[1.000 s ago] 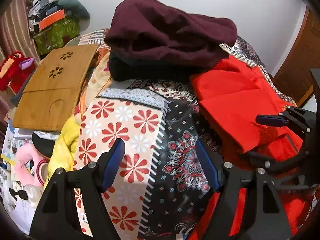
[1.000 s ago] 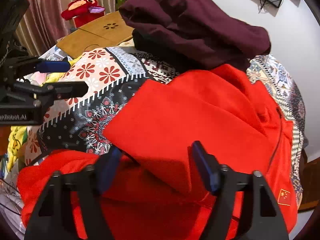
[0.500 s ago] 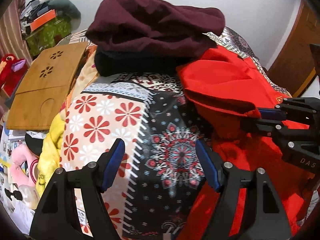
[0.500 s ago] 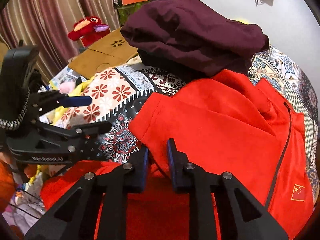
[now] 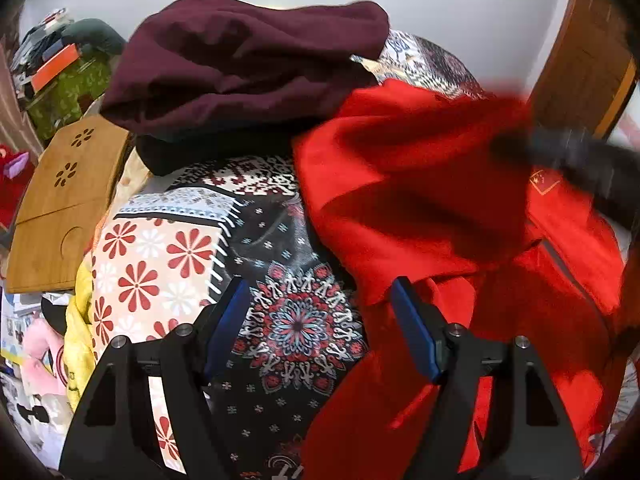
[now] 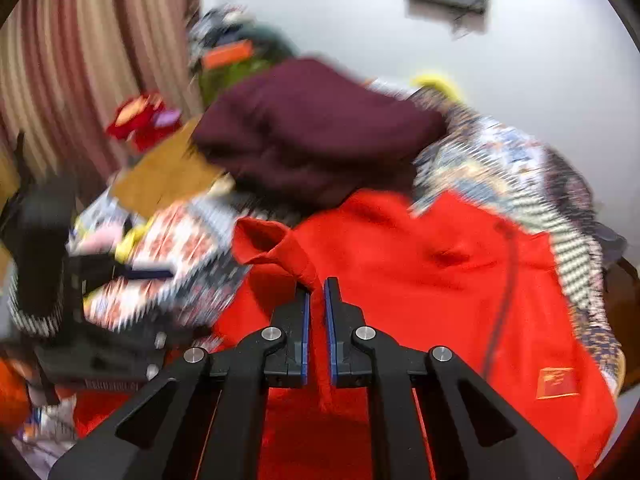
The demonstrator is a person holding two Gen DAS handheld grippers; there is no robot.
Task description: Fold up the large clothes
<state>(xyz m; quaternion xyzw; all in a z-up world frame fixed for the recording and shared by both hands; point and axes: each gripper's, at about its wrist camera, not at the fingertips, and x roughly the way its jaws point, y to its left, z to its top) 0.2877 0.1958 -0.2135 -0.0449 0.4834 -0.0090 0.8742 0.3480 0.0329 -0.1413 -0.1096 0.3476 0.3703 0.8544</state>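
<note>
A large red jacket (image 5: 420,208) lies crumpled on a patterned bedspread (image 5: 296,320). It also fills the right wrist view (image 6: 440,272). My right gripper (image 6: 316,300) is shut on a fold of the red jacket and lifts it. The same gripper shows as a dark blur in the left wrist view (image 5: 576,160). My left gripper (image 5: 320,320) is open and empty, above the bedspread just left of the jacket's edge. It shows blurred at the left of the right wrist view (image 6: 132,272).
A pile of maroon and dark clothes (image 5: 248,60) sits behind the jacket. A wooden lap tray (image 5: 68,204) lies at the left. Green bag and clutter (image 5: 64,92) stand at the far left. A wooden door (image 5: 588,52) is at the right.
My right gripper closed on a fold of the red jacket and has pulled it up and away. The left gripper stayed open and shifted slightly toward the jacket.
</note>
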